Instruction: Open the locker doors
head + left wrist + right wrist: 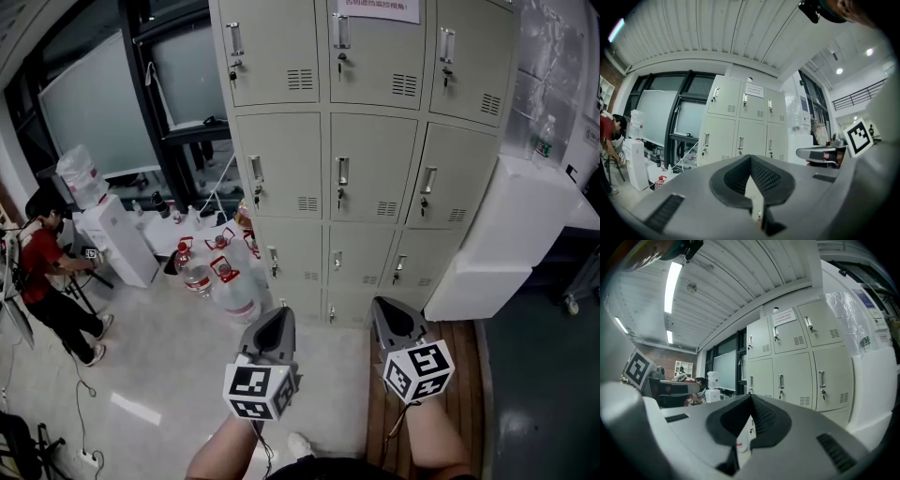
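A beige bank of lockers (375,178) stands ahead, three columns wide, every door closed, each with a metal handle and a key lock. Both grippers are held level in front of it, well short of the doors. In the head view my left gripper (278,313) is at lower centre and my right gripper (382,306) is beside it to the right. Each has its jaws together with nothing between them. The left gripper view shows the left gripper (751,157) aimed at the lockers (740,122). The right gripper (751,395) faces the same lockers (797,362).
Large water bottles (220,281) crowd the floor at the lockers' lower left, next to a white water dispenser (112,234). A person in a red top (42,272) bends over at far left. A white cabinet (506,234) juts out right of the lockers.
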{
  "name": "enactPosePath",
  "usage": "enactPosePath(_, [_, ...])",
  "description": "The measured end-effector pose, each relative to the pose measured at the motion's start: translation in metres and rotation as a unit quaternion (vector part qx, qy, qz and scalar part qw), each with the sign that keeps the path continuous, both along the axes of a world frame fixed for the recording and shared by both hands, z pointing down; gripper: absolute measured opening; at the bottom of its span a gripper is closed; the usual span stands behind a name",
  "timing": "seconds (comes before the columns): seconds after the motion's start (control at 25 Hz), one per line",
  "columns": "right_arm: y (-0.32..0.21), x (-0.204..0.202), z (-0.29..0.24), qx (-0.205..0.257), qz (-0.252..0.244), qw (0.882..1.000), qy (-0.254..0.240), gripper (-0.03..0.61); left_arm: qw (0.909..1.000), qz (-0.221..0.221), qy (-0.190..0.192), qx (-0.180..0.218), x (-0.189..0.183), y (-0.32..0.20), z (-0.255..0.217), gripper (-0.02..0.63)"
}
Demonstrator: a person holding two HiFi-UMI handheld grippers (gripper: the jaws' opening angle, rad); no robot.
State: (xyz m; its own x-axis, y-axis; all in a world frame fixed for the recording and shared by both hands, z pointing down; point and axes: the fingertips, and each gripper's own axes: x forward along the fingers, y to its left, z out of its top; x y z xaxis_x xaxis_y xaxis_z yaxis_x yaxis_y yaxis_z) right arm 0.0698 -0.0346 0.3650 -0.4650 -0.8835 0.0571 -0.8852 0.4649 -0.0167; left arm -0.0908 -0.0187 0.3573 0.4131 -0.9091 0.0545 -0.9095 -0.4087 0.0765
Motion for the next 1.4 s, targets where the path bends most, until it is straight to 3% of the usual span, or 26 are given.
enactPosePath(0.44, [-0.055, -0.043, 0.001, 0.002, 0.027, 1.000, -0.003, 0.000, 0.9993, 0.037, -0.002, -0.004, -0.034, -0.059, 0.002, 0.001])
enactPosePath(0.8, [-0.067, -0.058, 0.000, 0.002, 0.055, 0.998, 0.001, 0.000, 0.9974, 0.072, 0.006, 0.002, -0.043, -0.077, -0.004, 0.000])
enactPosePath(1.4, [-0.092, -0.019, -0.009, 0.007, 0.089, 0.996, 0.000, 0.000, 0.9938, 0.111, 0.003, 0.007, -0.005, -0.101, -0.009, 0.000])
